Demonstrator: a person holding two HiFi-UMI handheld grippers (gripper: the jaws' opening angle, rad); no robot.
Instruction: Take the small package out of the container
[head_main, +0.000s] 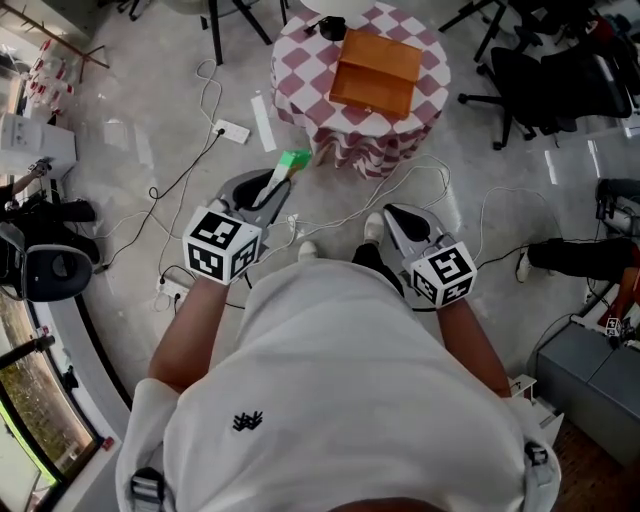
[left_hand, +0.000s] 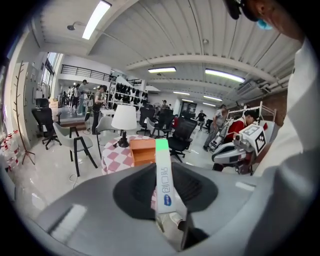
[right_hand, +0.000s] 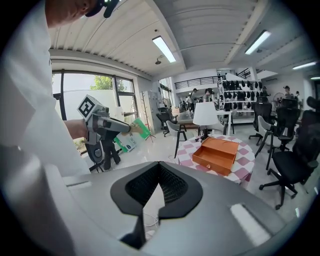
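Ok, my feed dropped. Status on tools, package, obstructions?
Left tool shut on package, held out away from the box on the table. Right tool shut, empty. Nothing in the way.

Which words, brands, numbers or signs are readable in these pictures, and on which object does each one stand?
Small package: grey letters along its length and a blue oval logo, both too blurred to read.
Marker cubes: black-and-white square patterns only, no words.
Shirt: a small dark emblem, too small to read.
No text reads clearly.
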